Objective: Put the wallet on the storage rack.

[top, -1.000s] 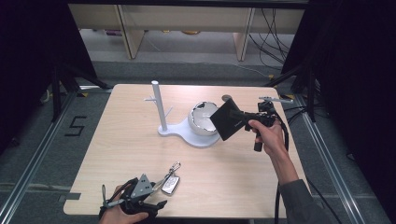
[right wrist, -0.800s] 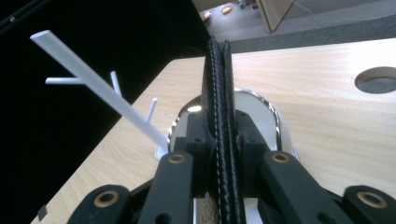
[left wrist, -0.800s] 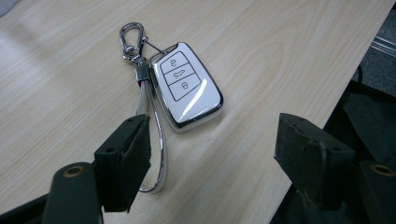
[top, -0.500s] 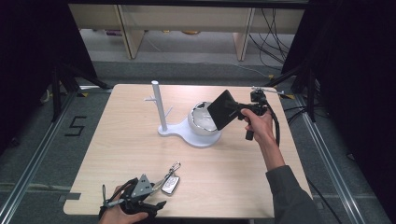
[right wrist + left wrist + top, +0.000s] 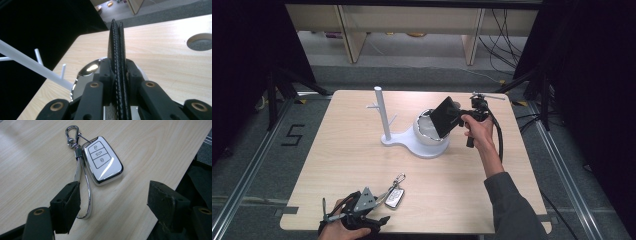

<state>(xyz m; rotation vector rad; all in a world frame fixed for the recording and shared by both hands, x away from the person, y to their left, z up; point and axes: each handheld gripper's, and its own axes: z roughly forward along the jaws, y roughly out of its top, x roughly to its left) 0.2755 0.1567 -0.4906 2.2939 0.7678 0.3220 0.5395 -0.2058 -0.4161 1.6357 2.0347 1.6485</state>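
Clearly, in the high view the right gripper [image 5: 458,119] holds one black wallet [image 5: 445,116] above the bowl [image 5: 430,134] of the white stand [image 5: 382,114]. In the left gripper view one car key [image 5: 102,160] lies on the table [image 5: 150,142] between wide-apart jaws — smooth and probably slippery, so its strap [image 5: 83,182] looks easier to take. In the right gripper view the wallet [image 5: 117,50] is clenched edge-on — thin, light and probably fairly stiff.

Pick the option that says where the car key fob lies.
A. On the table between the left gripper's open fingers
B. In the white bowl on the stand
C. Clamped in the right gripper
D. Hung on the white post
A: the car key fob lies flat on the wooden table, ahead of the left gripper, whose fingers stand apart on either side, not touching it.
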